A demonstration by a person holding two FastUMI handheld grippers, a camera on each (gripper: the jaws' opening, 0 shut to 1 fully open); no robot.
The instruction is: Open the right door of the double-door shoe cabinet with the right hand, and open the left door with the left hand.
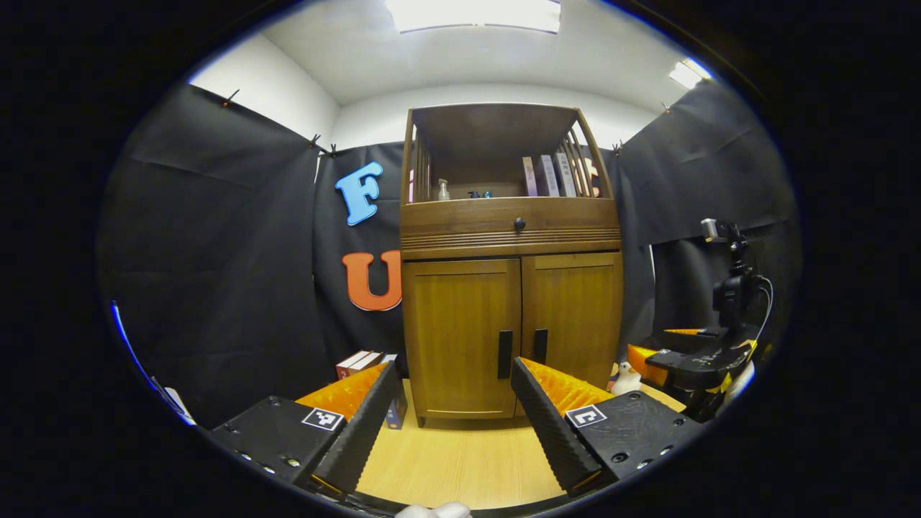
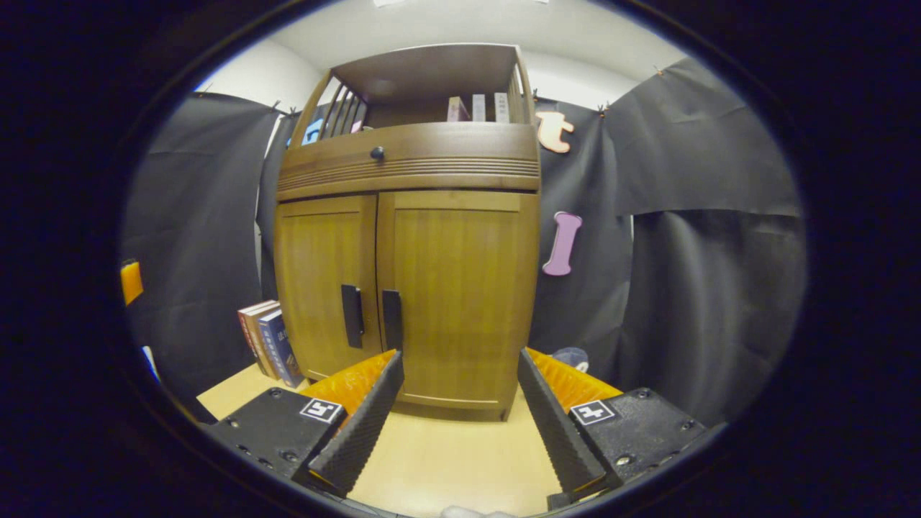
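Observation:
The wooden shoe cabinet (image 1: 504,237) stands ahead on the light wood floor. Its left door (image 1: 460,316) and right door (image 1: 575,309) are both shut. Two dark vertical handles, the left handle (image 1: 505,354) and the right handle (image 1: 540,345), sit side by side at the centre seam. My left gripper (image 1: 455,365) is open, some way short of the left door, holding nothing. In the right gripper view the right door (image 2: 460,288) and its handle (image 2: 392,320) are close ahead. My right gripper (image 2: 460,356) is open and empty in front of that door. The right gripper (image 1: 651,345) also appears low at the right of the left gripper view.
A drawer with a round knob (image 1: 519,224) and an open shelf with books and bottles (image 1: 547,176) top the cabinet. Several books (image 2: 266,338) stand on the floor left of it. A small white duck figure (image 1: 627,378) sits at its right. Black cloth walls enclose the booth.

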